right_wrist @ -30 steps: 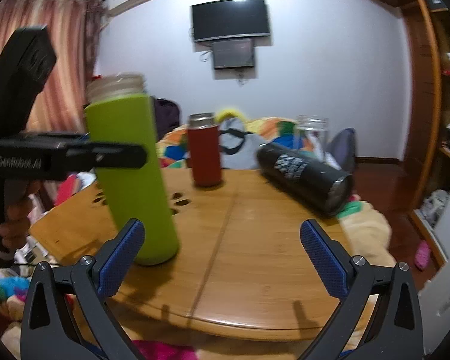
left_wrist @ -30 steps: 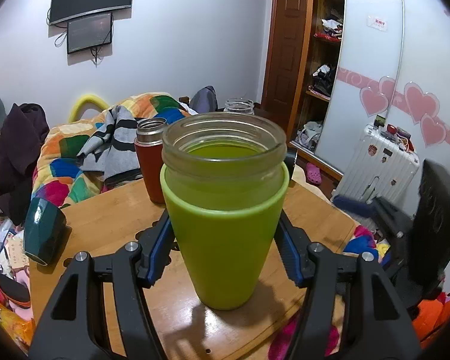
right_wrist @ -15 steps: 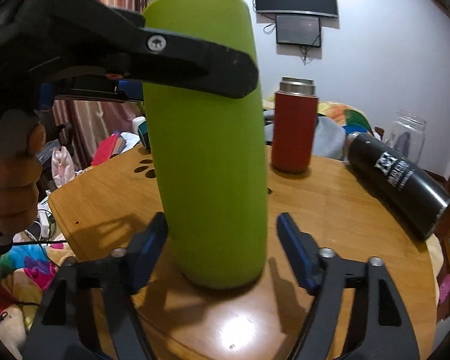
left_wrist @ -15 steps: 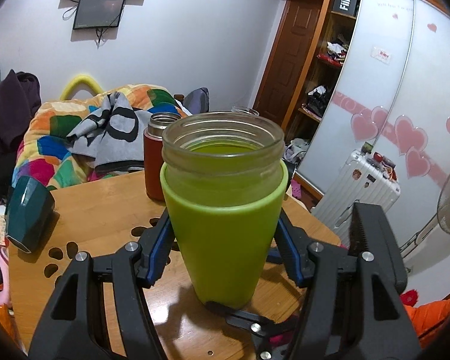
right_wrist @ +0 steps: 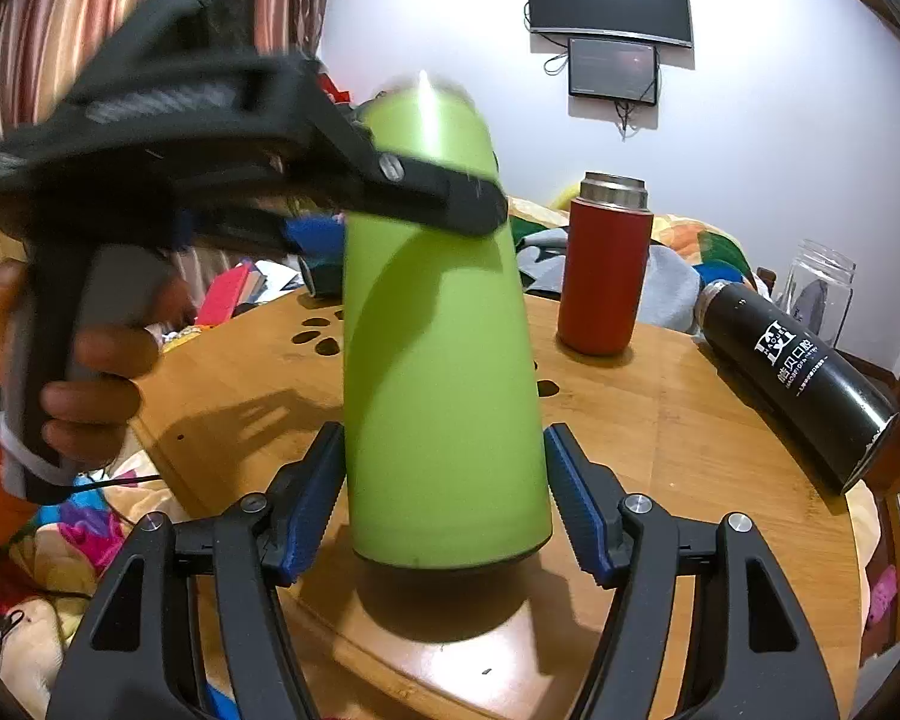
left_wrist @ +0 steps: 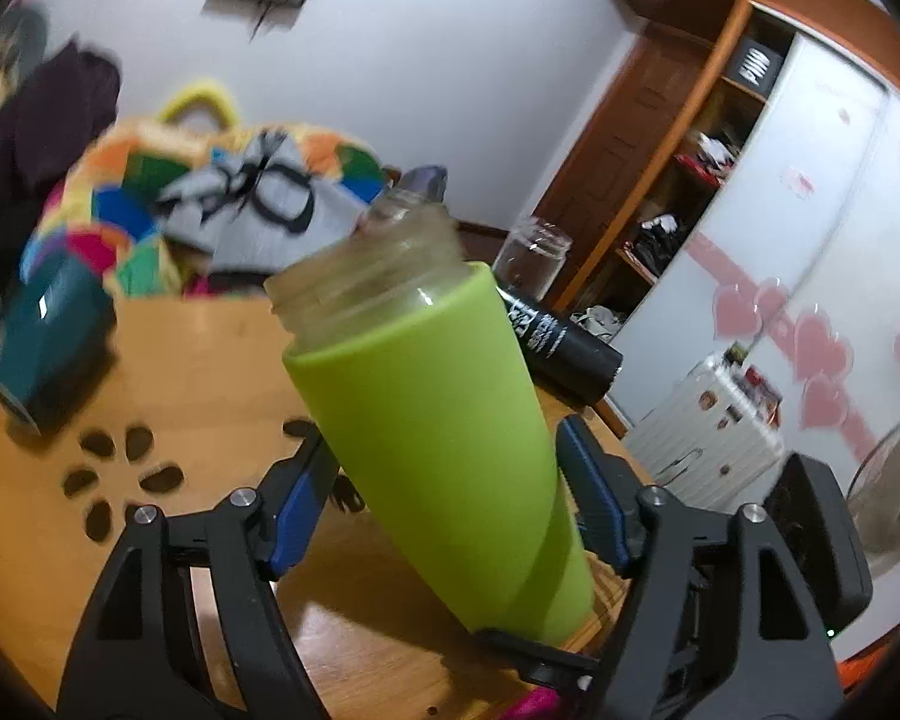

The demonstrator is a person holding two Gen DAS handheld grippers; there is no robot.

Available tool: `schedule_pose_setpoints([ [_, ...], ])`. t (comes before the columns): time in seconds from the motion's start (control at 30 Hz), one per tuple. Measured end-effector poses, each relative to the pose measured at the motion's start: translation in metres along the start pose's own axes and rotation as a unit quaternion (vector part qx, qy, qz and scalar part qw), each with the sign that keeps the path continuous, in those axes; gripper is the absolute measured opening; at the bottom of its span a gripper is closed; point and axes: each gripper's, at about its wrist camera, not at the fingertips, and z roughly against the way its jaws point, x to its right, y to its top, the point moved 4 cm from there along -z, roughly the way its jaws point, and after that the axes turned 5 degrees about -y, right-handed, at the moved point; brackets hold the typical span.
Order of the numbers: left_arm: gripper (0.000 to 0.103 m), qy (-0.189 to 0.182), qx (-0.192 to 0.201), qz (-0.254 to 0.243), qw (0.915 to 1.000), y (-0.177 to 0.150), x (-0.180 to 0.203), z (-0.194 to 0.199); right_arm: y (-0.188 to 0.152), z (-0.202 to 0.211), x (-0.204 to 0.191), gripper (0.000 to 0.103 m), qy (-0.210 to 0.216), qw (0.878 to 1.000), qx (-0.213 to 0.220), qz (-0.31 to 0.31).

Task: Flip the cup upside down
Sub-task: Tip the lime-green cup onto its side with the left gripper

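The cup is a tall glass jar in a lime-green sleeve, mouth up, tilted to the left in the left wrist view. My left gripper has its blue pads against both sides of the cup's middle. In the right wrist view the cup is lifted a little above the round wooden table. My right gripper has closed on the cup's lower part, pads touching both sides. The left gripper shows in the right wrist view as a black finger across the cup's upper part.
A red flask stands upright behind the cup. A black bottle lies on its side at the right, an empty glass jar beyond it. A dark teal cup lies on the table's left. Bedding and clutter surround the table.
The right gripper has moved in and closed on the cup's lower part. The cup has lifted off the table and tilted in the left gripper.
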Motion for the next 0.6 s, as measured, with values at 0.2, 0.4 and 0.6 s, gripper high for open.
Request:
schedule_pose_setpoints([
  [0.2, 0.077, -0.025, -0.008, 0.07, 0.9972, -0.004, -0.025, -0.005, -0.001, -0.001, -0.001, 0.062, 0.002, 1.0, 0.001, 0.007],
  [0.4, 0.081, -0.026, -0.028, 0.108, 0.9935, -0.012, -0.039, -0.013, -0.004, 0.001, -0.002, 0.062, 0.008, 1.0, 0.003, 0.004],
  [0.6, 0.085, -0.017, -0.039, 0.127, 0.991, -0.019, -0.048, -0.019, -0.005, -0.002, 0.0, 0.062, 0.012, 1.0, 0.001, 0.002],
])
